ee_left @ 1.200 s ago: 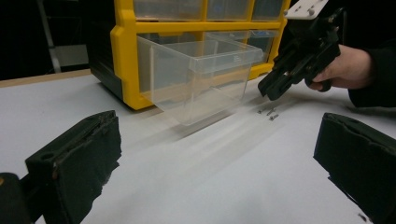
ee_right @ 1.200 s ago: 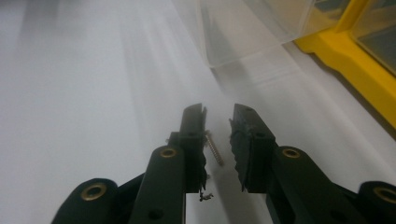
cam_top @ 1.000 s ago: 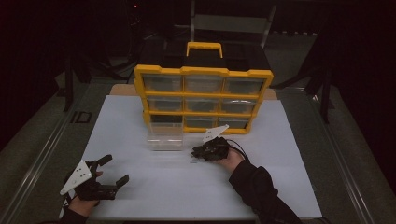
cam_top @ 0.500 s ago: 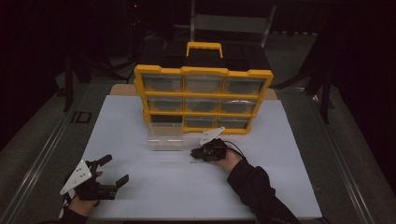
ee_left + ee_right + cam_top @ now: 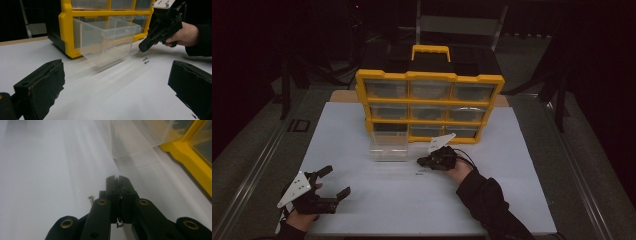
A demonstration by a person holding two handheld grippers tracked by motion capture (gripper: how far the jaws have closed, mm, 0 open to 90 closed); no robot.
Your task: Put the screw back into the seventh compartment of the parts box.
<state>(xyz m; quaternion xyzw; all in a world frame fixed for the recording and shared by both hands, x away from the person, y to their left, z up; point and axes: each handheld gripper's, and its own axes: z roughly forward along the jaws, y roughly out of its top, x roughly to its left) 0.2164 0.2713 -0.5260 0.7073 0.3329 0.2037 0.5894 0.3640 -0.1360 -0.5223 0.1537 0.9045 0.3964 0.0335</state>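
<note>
Right gripper (image 5: pixel 117 178) clenched on a small screw at white mat (image 5: pixel 512 150), just closing. Second screw (image 5: pixel 90 199) loose beside. Clear drawer (image 5: pixel 107 40) pulled out, awaiting both. Left gripper (image 5: pixel 331 184) released, idle.

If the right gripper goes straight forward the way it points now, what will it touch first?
Probably the clear plastic drawer. The right gripper, jaws shut, points over bare white table toward the drawer's near bottom corner, in front of the yellow organizer. Depth is unclear; it might slip just beside the corner.
</note>
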